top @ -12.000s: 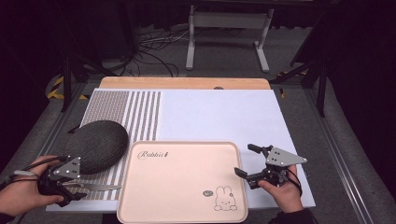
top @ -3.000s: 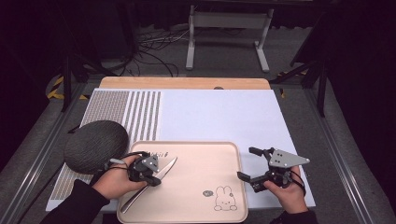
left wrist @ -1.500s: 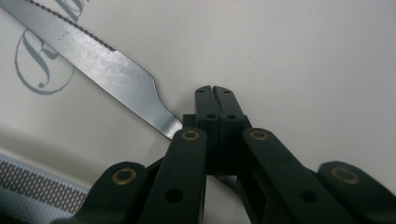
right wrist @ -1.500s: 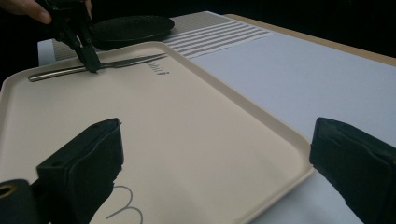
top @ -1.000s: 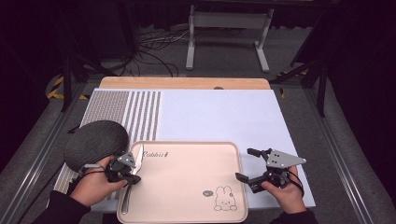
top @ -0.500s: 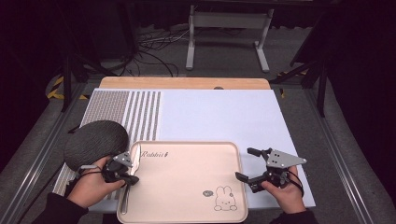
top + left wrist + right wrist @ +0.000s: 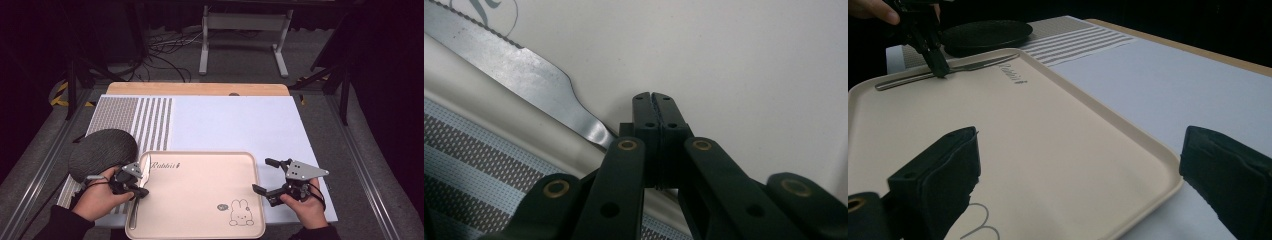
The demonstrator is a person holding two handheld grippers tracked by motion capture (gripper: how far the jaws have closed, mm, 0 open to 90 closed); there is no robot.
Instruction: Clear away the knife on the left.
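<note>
A table knife (image 7: pixel 143 169) lies along the left edge of the beige rabbit tray (image 7: pixel 200 200), blade pointing away from me. My left gripper (image 7: pixel 136 190) points down at the knife's neck with its jaws shut. In the left gripper view the knife (image 7: pixel 539 80) runs under the shut left gripper (image 7: pixel 655 97), and nothing shows between the pads. My right gripper (image 7: pixel 261 175) is open at the tray's right rim. In the right gripper view the right gripper (image 7: pixel 1078 165) straddles the tray corner (image 7: pixel 1158 175), and the left gripper (image 7: pixel 940 71) touches the knife (image 7: pixel 975 63).
A dark round plate (image 7: pixel 102 152) rests on the striped mat (image 7: pixel 135 120) just left of the tray. A white mat (image 7: pixel 235 125) covers the table beyond the tray. Metal stand legs (image 7: pixel 240 30) and cables are on the floor past the far edge.
Twelve seconds ago the left gripper held the knife left of the tray, then carried it over the tray. In the last second the hand has barely shifted. The right gripper has stayed put.
</note>
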